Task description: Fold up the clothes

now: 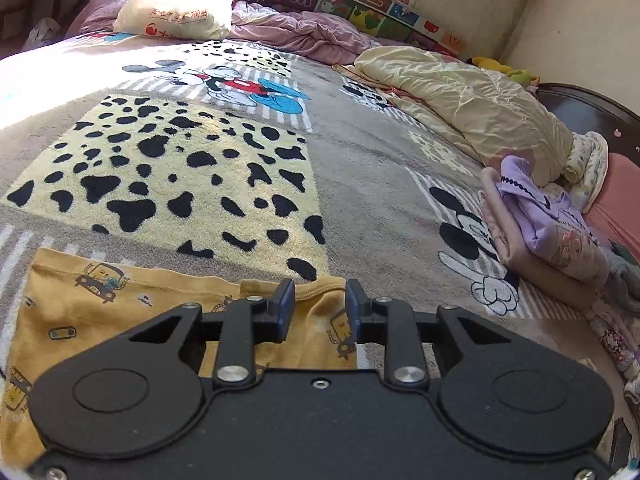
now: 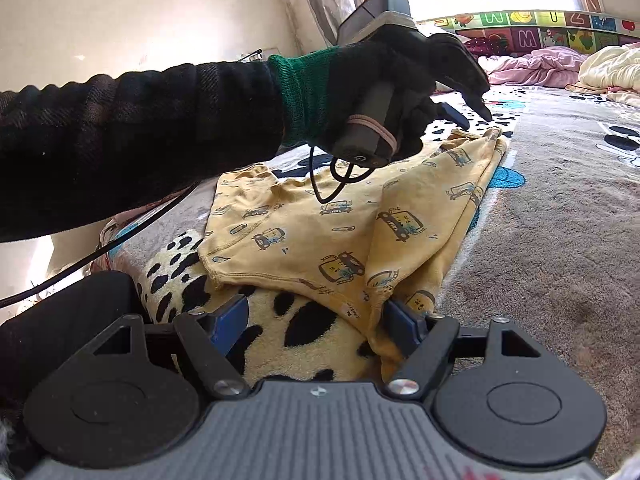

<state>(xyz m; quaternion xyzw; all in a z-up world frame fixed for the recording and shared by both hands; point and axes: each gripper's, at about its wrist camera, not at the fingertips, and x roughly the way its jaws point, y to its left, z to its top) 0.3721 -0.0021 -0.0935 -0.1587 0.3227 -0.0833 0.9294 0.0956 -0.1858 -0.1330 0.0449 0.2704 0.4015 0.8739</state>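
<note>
Nearest us, our right tongs [image 2: 316, 326] stand wide apart at the yellow garment's [image 2: 320, 216] near hem, one finger against a bunched fold, likely placed to pinch it. The garment lies partly doubled over on the bed [image 2: 560, 240]. Farther off, our left tongs [image 1: 319, 300] hover released over its far edge, the collar perhaps. Only the left view shows the folded pile [image 1: 548, 236]; only the right shows the gloved hand [image 2: 384, 92].

A grey plush blanket with yellow black-spotted panels and cartoon mouse prints [image 1: 360, 152] covers the bed. At its far edge lie a white printed plastic bag [image 1: 176, 0], a crumpled pink quilt [image 1: 304, 32] and a colourful alphabet foam mat [image 1: 360, 0]. Along the right edge rests a cream quilt [image 1: 472, 108].
</note>
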